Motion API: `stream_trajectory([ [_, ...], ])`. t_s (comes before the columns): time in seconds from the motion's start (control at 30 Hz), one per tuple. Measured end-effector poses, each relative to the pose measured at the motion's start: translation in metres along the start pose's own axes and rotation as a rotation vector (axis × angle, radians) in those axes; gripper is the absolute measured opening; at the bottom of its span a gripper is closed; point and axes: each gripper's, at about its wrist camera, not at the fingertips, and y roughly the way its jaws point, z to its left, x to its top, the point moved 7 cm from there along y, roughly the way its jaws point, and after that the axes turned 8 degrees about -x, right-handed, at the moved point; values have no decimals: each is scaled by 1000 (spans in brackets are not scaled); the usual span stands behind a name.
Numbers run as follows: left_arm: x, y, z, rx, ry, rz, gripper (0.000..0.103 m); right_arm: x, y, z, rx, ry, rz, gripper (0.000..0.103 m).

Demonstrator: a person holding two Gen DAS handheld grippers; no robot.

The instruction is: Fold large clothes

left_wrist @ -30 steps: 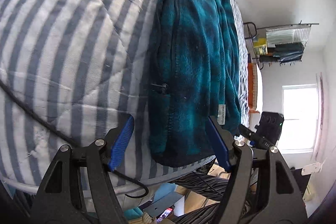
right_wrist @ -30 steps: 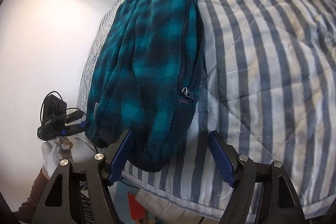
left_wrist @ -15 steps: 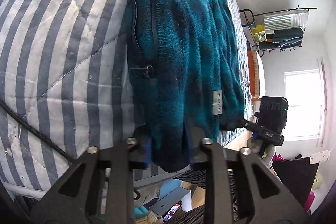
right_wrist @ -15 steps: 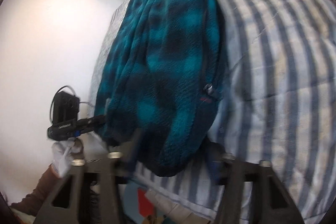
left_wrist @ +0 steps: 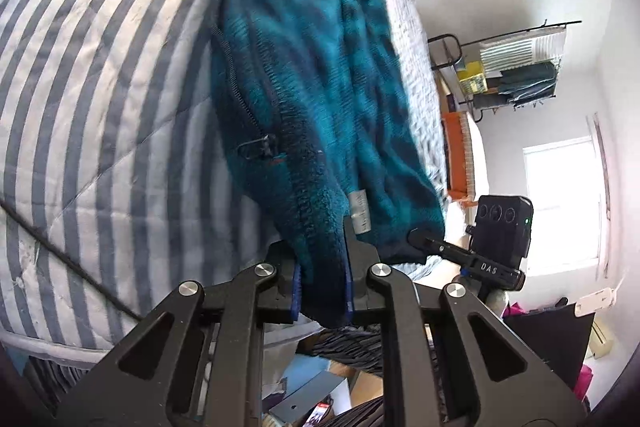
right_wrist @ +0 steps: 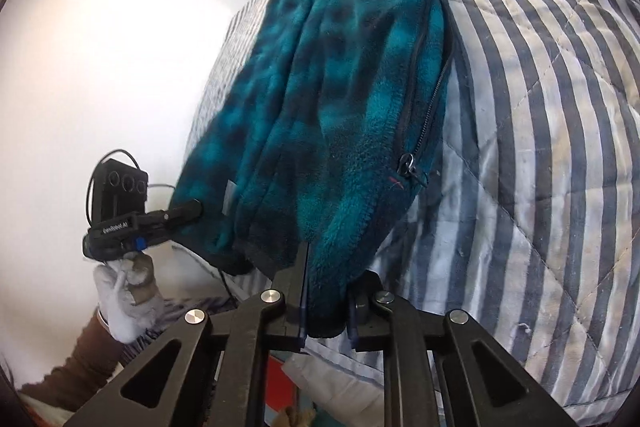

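A teal and dark plaid fleece jacket lies folded lengthwise on a blue-and-white striped quilt. My left gripper is shut on the jacket's near hem, beside its white label. My right gripper is shut on the hem at the other near corner of the jacket, below a zipper pull. Each gripper also shows in the other's view, at the hem: the right one and the left one, held by a gloved hand.
The quilt covers a bed whose near edge runs just below the grippers. A wire rack with stored items hangs on the wall by a bright window. Boxes and clutter lie on the floor under the bed edge.
Both grippers were open at the hem a second ago. They have closed on the jacket's near hem and the hem now rises off the quilt.
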Motion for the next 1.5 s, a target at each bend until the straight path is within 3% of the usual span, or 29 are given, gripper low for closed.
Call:
stream_trajectory([
  [0.13,24,-9,-28,-9,29,-59,13,19,-20,19,38,-6,-64,12],
  [0.37,87,-30,-54,12,-8,-166,13,71,-56,31,45,37,-178,12],
  [0.57,138,-26,-53,50,-16,-203,13,134,-66,40,-35,34,-226,12],
  [0.97,212,28,1,97,-82,-211,13,222,-13,1,-125,97,-186,11],
  [1.13,224,51,26,129,-83,-187,14,236,19,-20,-151,132,-139,11],
  [1.27,226,59,33,130,-65,-175,16,240,37,-33,-106,179,-120,12],
  [1.4,230,58,33,56,-105,-137,29,243,39,-36,-60,202,-126,15],
  [1.5,234,47,31,-102,-227,-147,54,238,29,-39,-22,227,-127,22],
])
